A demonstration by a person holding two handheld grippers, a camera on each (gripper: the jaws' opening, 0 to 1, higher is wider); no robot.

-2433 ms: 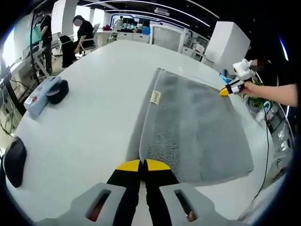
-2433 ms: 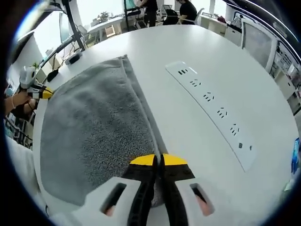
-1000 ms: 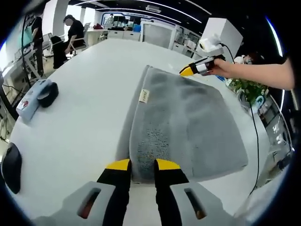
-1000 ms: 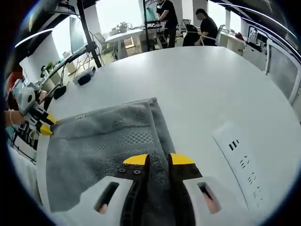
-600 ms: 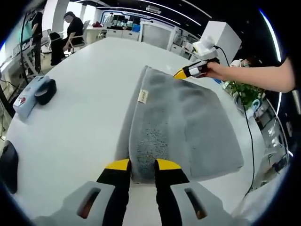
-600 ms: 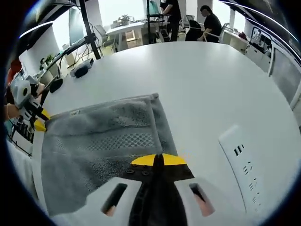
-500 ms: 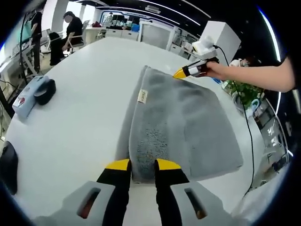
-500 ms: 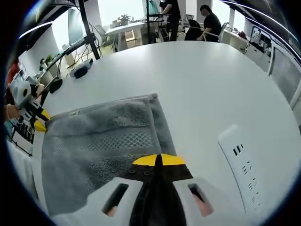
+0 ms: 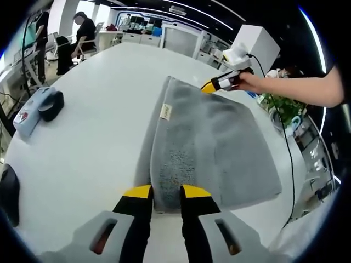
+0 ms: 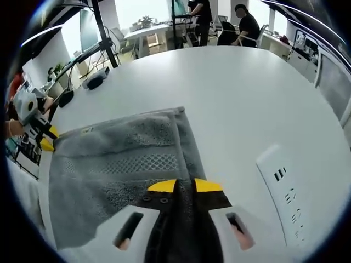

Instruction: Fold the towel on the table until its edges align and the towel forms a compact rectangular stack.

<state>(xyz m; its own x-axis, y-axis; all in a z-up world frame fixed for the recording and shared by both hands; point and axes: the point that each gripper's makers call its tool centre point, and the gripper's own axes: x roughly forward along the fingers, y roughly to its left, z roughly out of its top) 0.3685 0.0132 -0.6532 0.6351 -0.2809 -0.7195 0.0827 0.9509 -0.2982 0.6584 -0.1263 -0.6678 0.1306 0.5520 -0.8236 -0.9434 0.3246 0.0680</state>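
A grey towel (image 9: 214, 142) lies folded flat on the white table (image 9: 98, 137), with a small label (image 9: 164, 112) on its left fold. My left gripper (image 9: 165, 192) is open at the towel's near corner, and the towel edge lies between its jaws. In the left gripper view a hand holds my right gripper (image 9: 211, 86) at the towel's far corner. In the right gripper view the right gripper (image 10: 185, 186) stands slightly open over the towel (image 10: 115, 164) edge. The left gripper (image 10: 45, 143) shows at the far left corner.
A white power strip (image 10: 285, 192) lies to the right of the towel. A black mouse (image 9: 8, 192) and a pale blue case (image 9: 33, 107) sit at the table's left. A cable (image 9: 290, 164) runs along the right edge by a plant (image 9: 279, 104). People stand at desks behind.
The right jaws were shut half a second ago and now stand slightly apart. The left jaws, shut 2.4 s ago, stay open. The right gripper moved to the towel's other far corner.
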